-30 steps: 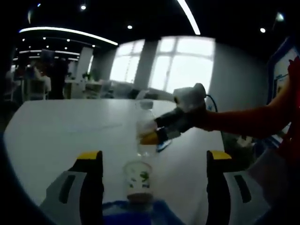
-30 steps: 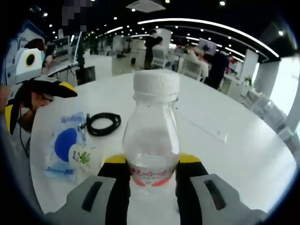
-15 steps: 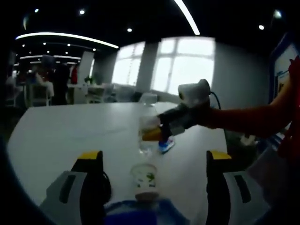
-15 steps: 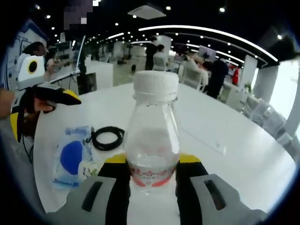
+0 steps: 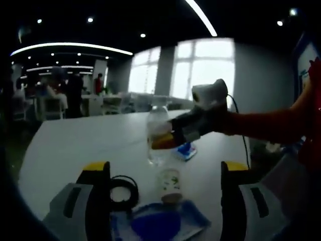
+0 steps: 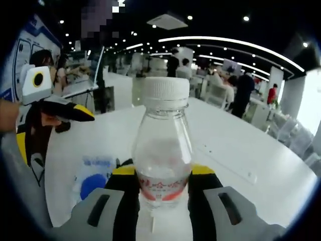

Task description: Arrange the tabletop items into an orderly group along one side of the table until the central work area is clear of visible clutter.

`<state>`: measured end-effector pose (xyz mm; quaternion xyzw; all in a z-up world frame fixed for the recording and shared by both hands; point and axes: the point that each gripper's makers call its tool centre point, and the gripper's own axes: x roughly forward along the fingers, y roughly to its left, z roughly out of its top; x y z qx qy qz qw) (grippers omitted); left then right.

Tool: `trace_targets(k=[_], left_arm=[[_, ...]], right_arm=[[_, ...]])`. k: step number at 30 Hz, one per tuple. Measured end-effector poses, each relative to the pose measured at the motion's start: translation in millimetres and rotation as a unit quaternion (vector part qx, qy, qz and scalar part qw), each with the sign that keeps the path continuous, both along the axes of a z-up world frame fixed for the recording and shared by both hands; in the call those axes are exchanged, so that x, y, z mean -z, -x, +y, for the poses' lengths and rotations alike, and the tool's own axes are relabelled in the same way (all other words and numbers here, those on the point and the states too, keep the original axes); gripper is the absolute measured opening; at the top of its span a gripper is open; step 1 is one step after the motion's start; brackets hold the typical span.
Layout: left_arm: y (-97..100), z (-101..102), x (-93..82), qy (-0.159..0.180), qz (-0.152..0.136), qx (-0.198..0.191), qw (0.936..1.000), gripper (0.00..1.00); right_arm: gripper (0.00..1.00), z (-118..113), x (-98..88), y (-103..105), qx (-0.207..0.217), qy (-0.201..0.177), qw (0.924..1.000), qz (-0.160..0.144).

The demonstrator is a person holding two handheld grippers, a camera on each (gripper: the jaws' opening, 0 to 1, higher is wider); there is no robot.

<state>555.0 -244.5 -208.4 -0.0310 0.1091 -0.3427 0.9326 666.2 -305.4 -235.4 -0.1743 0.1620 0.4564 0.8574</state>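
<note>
- Your right gripper (image 6: 161, 176) has its two jaws pressed on the sides of a clear bottle (image 6: 163, 150). It is holding that bottle upright.
- The bottle has a white cap (image 6: 166, 92) and a red and white label low down, right where the jaws press.
- In the left gripper view you can see the same right gripper (image 5: 168, 140) reach in from the right, with the bottle (image 5: 156, 131) in its yellow tips, over the white table (image 5: 65, 150).
- Your left gripper (image 5: 164, 173) has its jaws wide apart. Nothing is between them.
- In front of the left gripper, a small cup (image 5: 170, 184) with a green picture on it stands on the table.
- The cup stands at the far edge of a flat blue and white packet (image 5: 163, 224). You cannot tell if the cup is on the packet or just behind it.
- A coil of black cable (image 5: 123, 191) lies just beside the packet, close to the left jaw.
- A small blue thing (image 5: 186, 149) lies on the table past the bottle.
- In the right gripper view, the packet (image 6: 93, 176) lies on the table (image 6: 235, 150) to the left of the bottle.
- Your left gripper (image 6: 47, 125) shows at the left edge there, with a hand (image 6: 10, 114) on it.
- People sit and stand at desks far behind.
</note>
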Motion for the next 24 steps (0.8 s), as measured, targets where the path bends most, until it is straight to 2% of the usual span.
trace_targets(k=[9,15,24], left_arm=[[10.9,39,-3.1,-0.011,-0.002,-0.032,0.9994,0.88],[15.2,55,-5.3,-0.016,-0.003,-0.045,0.9988,0.88],[22.2,74,2.0,-0.022,0.006,-0.064,0.9977,0.88]], right_arm=[[0.36,60,-1.3,17,-0.038,-0.016,0.9991,0.006],[0.36,99,3.1,23,-0.049,-0.041,0.9978,0.019],[0.36,142,11.3,26,-0.060,-0.063,0.9959,0.023]])
